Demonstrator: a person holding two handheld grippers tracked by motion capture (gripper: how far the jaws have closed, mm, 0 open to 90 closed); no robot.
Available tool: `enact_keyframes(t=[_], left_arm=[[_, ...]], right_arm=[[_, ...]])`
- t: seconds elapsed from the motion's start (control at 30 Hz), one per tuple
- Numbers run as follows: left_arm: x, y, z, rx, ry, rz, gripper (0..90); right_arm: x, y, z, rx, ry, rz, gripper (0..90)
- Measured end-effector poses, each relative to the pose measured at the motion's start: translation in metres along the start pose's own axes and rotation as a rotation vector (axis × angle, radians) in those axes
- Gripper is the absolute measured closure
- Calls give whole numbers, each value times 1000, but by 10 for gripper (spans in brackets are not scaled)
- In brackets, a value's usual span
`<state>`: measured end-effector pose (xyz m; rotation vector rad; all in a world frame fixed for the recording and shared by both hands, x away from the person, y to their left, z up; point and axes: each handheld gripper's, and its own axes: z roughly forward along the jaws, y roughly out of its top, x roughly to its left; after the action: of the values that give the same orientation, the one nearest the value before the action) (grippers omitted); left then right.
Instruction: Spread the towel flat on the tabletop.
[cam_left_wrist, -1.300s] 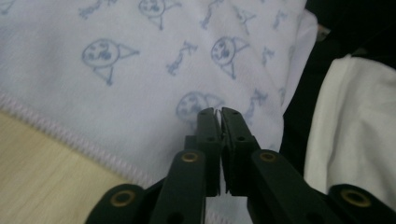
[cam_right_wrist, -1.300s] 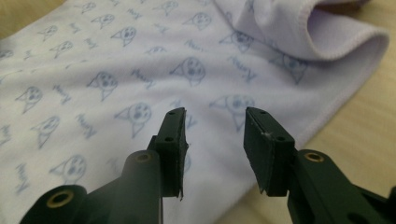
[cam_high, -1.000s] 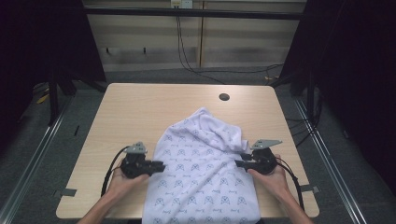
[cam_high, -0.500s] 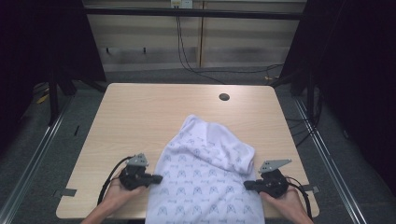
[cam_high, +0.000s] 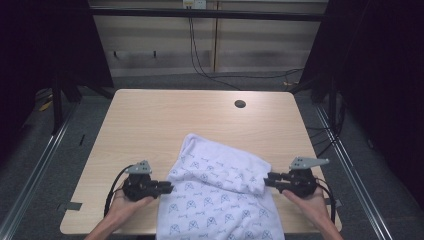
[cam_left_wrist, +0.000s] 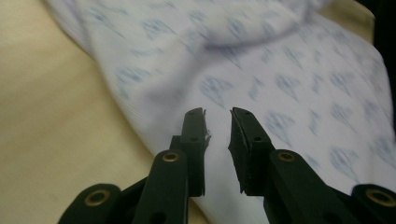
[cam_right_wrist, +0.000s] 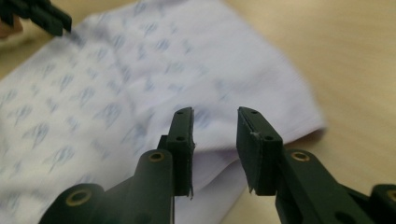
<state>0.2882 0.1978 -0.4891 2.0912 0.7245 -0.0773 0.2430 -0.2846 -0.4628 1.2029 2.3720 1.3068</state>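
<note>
Currently, item: white patterned cloth towel (cam_high: 220, 195), folded, at the near edge of the light wooden table (cam_high: 150, 125), overhanging it. Your left gripper (cam_high: 167, 188) and right gripper (cam_high: 267, 181) have just reopened, jaws spread, nothing pinched. Regrip each side edge squarely before folding.

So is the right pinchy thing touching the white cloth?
Apart. In the right gripper view, the right gripper has open jaws with nothing pinched between them, and the cloth lies beyond and below the tips. Its jaws have just been opening.
</note>
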Motion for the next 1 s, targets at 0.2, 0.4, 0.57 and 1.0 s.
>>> enact_keyframes(t=[0.2, 0.4, 0.57, 1.0], left_arm=[[16, 17, 33, 40, 63, 5, 756], [8, 9, 27, 66, 22, 18, 868], [-7, 1, 22, 99, -29, 52, 890], [-3, 16, 12, -18, -4, 5, 815]], right_arm=[[-47, 16, 18, -4, -105, 84, 600], [-64, 14, 48, 88, -142, 103, 575], [-55, 18, 57, 76, -70, 94, 853], [40, 8, 66, 133, 195, -89, 770]])
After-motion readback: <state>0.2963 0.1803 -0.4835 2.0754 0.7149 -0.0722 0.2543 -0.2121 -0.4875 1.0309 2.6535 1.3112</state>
